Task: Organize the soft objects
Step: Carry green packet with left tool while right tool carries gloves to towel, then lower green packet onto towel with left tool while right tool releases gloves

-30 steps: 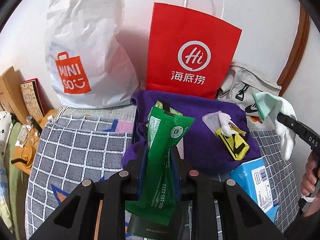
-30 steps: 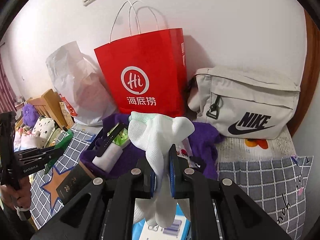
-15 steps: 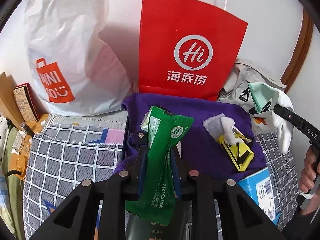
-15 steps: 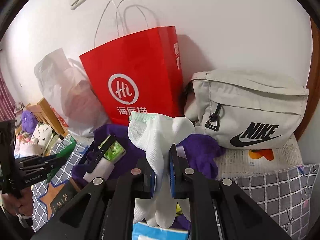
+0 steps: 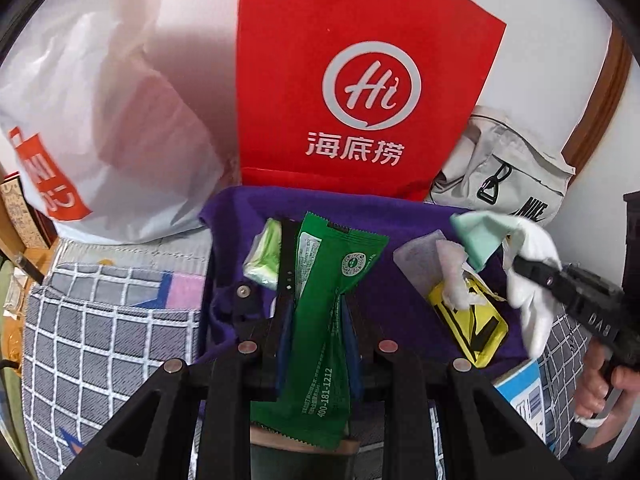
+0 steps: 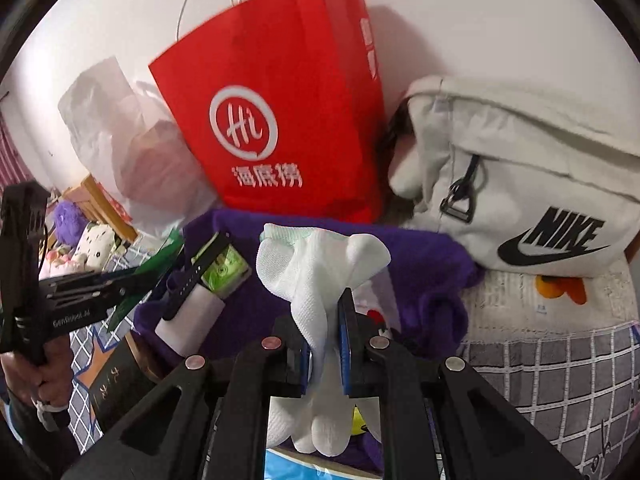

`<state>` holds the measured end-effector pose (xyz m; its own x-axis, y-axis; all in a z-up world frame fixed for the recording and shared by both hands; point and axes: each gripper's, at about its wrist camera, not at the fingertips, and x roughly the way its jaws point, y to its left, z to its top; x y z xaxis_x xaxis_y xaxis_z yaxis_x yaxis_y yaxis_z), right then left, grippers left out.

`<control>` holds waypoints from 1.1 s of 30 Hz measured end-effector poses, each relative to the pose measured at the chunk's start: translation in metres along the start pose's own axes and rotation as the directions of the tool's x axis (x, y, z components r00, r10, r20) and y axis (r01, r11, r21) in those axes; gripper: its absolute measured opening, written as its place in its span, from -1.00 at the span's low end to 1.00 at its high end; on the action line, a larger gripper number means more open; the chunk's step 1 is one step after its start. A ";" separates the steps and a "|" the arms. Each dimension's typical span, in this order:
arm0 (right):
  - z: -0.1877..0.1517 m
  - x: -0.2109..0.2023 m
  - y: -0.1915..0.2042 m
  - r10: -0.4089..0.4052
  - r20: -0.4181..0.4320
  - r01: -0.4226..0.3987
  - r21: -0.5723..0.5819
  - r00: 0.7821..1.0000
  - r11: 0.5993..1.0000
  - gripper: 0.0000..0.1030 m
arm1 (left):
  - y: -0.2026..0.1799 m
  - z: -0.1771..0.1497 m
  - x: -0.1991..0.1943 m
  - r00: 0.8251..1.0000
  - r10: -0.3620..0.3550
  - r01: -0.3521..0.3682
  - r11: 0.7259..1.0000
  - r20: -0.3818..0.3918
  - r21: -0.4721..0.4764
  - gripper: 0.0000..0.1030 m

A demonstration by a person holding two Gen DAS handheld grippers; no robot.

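1. Both grippers have pushed in closer to the bags at the wall since a second ago, so the red paper bag [image 5: 360, 92] now fills way more of the left view.
2. Left gripper [image 5: 316, 320] is clamped on a green packet [image 5: 328, 300], held upright over the purple cloth [image 5: 384, 280].
3. Right gripper [image 6: 324, 344] is pinched shut on a white sock [image 6: 320, 280] with a mint cuff, hanging over that same cloth near its right edge.
4. On the cloth: a small green tissue pack [image 5: 262, 258] at the left, a yellow pouch [image 5: 472, 324] with crumpled tissue at the right.
5. Behind it all, a white plastic bag [image 5: 104, 120] on the left, a grey Nike bag [image 6: 520, 184] on the right, and a checked grey bedspread [image 5: 100, 340] underneath.
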<state>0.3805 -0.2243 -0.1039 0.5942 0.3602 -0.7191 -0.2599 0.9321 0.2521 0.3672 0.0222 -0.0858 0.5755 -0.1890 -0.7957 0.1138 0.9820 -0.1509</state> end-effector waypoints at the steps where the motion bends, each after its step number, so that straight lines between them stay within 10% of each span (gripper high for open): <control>1: 0.000 0.002 0.000 0.001 -0.004 -0.001 0.001 1.000 1.000 -0.76 | -0.002 0.001 0.003 1.000 -0.003 0.003 1.000 -0.003 0.002 -0.56; 33: -0.014 0.050 0.009 0.036 -0.094 -0.035 0.003 0.995 0.999 -0.62 | -0.006 0.010 0.065 0.994 -0.046 0.043 0.999 -0.096 -0.023 -0.48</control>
<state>0.3974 -0.1990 -0.1463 0.5103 0.3881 -0.7675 -0.2785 0.9189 0.2795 0.4119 0.0034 -0.1313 0.4896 -0.2323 -0.8404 0.1198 0.9726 -0.1990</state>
